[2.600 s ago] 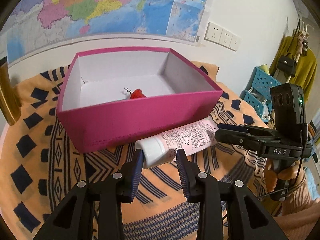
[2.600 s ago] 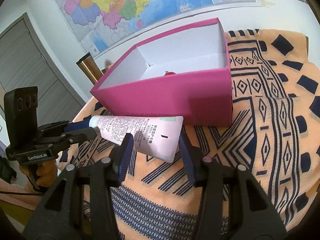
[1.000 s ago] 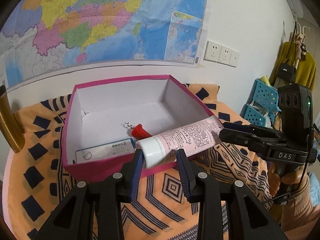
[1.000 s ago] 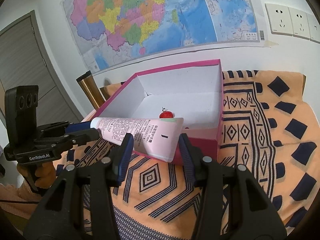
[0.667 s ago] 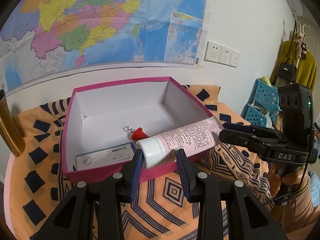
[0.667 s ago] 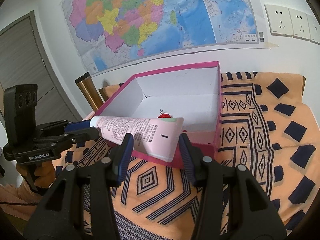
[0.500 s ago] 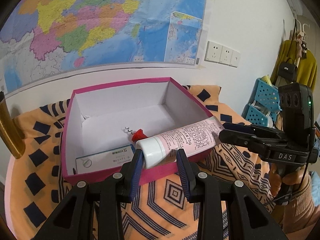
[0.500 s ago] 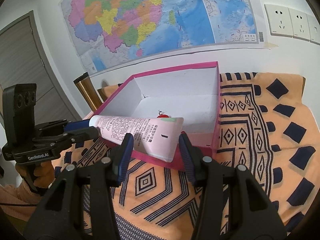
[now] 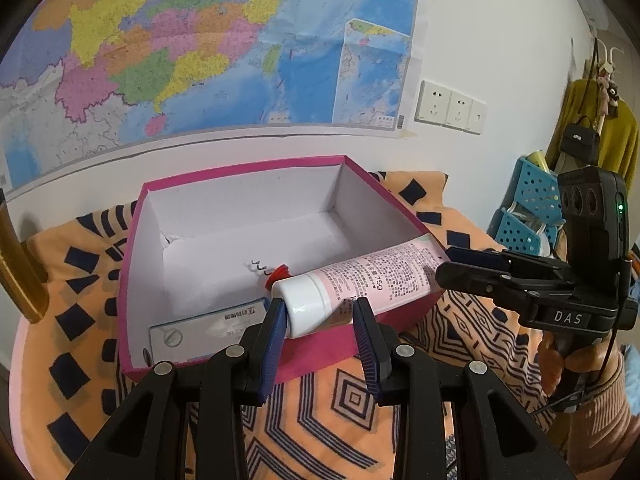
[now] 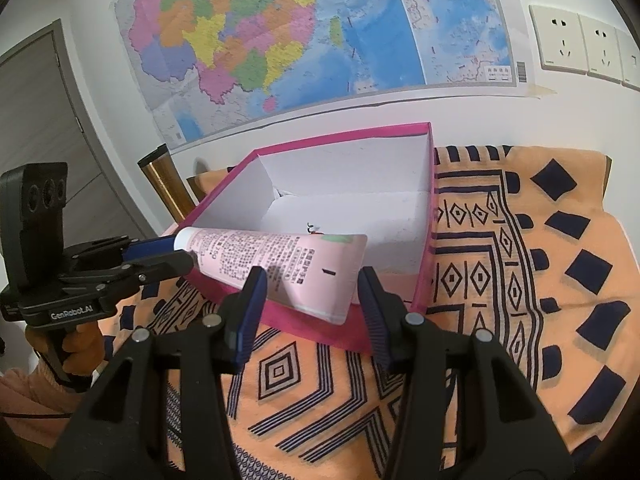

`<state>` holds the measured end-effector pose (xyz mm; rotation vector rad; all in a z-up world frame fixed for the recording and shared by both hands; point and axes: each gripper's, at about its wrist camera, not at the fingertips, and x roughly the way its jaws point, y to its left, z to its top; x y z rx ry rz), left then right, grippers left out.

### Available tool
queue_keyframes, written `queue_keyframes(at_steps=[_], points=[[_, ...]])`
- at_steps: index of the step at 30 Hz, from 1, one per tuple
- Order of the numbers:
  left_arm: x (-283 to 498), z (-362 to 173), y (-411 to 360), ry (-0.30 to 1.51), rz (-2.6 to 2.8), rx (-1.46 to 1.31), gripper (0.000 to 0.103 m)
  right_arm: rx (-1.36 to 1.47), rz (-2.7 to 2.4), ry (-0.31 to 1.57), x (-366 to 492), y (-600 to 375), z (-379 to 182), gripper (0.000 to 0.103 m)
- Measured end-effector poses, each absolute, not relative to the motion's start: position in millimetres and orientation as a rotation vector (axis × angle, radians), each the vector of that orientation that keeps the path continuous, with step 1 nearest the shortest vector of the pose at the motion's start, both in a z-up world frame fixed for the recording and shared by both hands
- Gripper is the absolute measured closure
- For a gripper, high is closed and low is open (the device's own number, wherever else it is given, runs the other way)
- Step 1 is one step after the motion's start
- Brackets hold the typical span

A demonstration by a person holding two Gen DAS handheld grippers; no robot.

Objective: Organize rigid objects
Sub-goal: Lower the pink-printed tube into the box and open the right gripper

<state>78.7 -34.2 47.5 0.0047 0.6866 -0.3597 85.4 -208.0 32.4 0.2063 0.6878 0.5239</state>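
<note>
Tube: a pale pink squeeze tube [image 9: 362, 282] with a white screw cap, dense dark print on its side and "75g" readable; its flat crimped tail carries a green band and a short black mark.
Tube position: held in the air, lying roughly level across the near wall of the pink box [image 9: 352, 334], cap toward 8 o'clock and tail toward 2 o'clock in the left wrist view.
Left gripper [image 9: 322, 322]: clenched on the tube's white cap end, blue pads pressing it from both sides.
Right gripper [image 10: 310, 294]: grasping the tube's wide flat tail between its blue pads.
Pink box: open-topped, magenta outside, white inside, standing on the patterned orange cloth [image 10: 520, 280].
Box contents: a red-handled corkscrew [image 9: 272, 272] near the middle of the floor; a flat white carton [image 9: 208, 326] against the near wall at 7 o'clock.
Wall: a coloured map [image 10: 320, 32] at 12 o'clock, white sockets [image 9: 450, 109] at its right.
</note>
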Motion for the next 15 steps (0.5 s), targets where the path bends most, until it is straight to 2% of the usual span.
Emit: queue_keyframes(at_steps=[15], points=[[108.8,31.5,-30.5,0.763,-0.343,-0.022,0.070,0.160,0.494,0.712,103.1,-201.1,29.9,0.053]])
